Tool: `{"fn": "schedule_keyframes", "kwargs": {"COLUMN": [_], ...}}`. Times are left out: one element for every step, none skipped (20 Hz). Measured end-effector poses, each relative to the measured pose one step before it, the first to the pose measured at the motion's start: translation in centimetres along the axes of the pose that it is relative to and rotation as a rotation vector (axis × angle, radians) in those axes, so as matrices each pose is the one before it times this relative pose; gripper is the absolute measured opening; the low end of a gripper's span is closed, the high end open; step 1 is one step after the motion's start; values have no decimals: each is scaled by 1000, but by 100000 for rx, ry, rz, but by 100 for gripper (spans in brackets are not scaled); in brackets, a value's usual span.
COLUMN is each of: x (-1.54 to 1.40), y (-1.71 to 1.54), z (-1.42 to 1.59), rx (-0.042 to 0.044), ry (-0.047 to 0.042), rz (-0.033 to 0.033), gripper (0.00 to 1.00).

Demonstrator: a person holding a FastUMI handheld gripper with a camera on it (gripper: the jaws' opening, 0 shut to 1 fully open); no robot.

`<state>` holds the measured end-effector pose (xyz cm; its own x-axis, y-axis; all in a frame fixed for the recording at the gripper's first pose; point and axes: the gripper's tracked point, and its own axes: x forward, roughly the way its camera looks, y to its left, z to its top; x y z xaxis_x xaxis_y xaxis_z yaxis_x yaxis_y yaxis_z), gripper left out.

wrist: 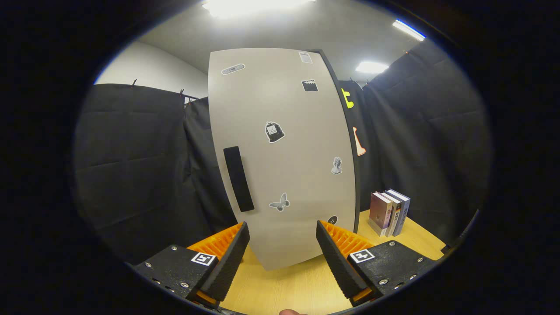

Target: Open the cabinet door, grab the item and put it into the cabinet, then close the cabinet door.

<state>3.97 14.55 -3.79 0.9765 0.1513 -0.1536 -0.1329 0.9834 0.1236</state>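
Gripper [283, 238] jaws spread wide, nothing between them, aimed at cabinet door [280, 153]. Door lies flush, closed. Books [388, 212], prob. the item, stand upright on table [288, 288] just right of cabinet, outside it. With books out and door closed, door wants opening, judged. To do it well: approach handle [238, 178] square, fingers either side of the vert. bar, grip firm, pull along hinge arc; hinge prob. on right edge. Count: 1 cabinet, 1 door, 1 handle, approx. 3 books, 6 stickers [274, 131] on door.
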Motion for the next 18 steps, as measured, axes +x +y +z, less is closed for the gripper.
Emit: {"fn": "schedule_keyframes", "kwargs": {"x": [15, 82, -96, -15, -138, -122, 11, -16, 420, 305, 406, 318, 256, 176, 215, 193, 183, 45], "y": [-99, -50, 92, 49, -31, -109, -377, -753, -270, 223, 143, 31, 137, 242, 157, 172, 126, 66], "z": [-9, 81, 255, 287, 166, 300, 273, 250, 338, 260, 102, 179, 179, 166, 67, -6, -295, -195], "rx": [-615, -99, 341, 264, 78, -428, -1407, -3065, -2262, -1168, -916, -853, -334, 228, 456, 656, 307, -313], "ry": [-214, -408, -963, -617, -488, -545, -913, 49, -465, -225, -506, -630, -859, -791, -572, -94, 1040, 901], "rz": [470, 309, 451, 472, 452, 241, -647, -2388, 254, 1302, 1075, 527, 905, 929, 613, 444, 440, 495], "gripper": [95, 95, 95, 95, 95, 95, 95, 95, 95, 95, 95, 95, 95, 95, 95, 95, 95, 95]}}
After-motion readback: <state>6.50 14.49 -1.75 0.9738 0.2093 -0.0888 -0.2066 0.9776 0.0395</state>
